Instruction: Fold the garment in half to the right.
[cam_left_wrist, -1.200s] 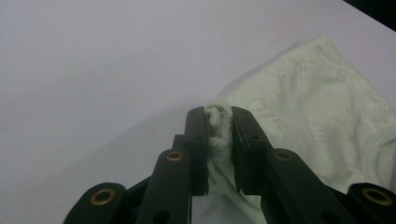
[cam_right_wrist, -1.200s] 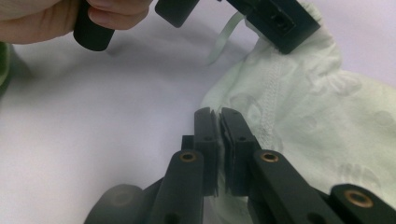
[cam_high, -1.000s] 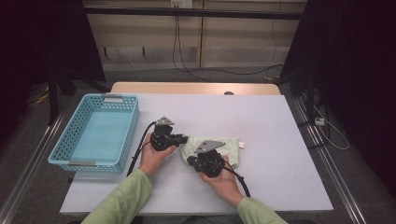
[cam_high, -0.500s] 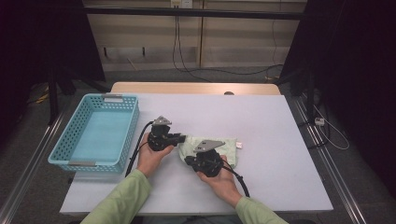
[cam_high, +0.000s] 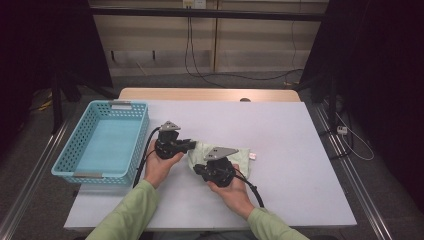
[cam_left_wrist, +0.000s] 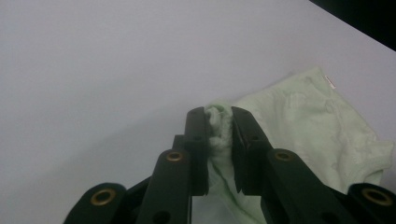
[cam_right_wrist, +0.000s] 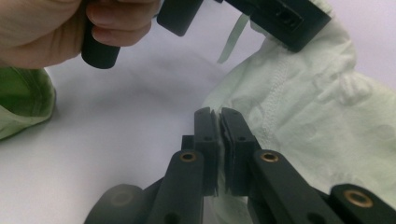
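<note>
**Both grippers pinch the green cloth**

Near the table's (cam_high: 300, 150) front edge, a pale green cloth (cam_high: 240, 155) lies crumpled between two hands. The left gripper (cam_left_wrist: 218, 122), angled rightward, pinches a bunched fold. The right gripper (cam_right_wrist: 219, 122), pointing leftward, clamps a thin cloth edge. A blue basket (cam_high: 105, 145) sits left.

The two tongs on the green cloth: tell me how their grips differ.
The left tongs pinch a thick bunched fold of the pale green cloth, so a gap stays between the jaws; the right tongs are nearly closed, with only a thin edge of cloth between them. In the high view the left tongs hold the cloth's left end, the right tongs its near edge. Both are shut on the same cloth.
</note>
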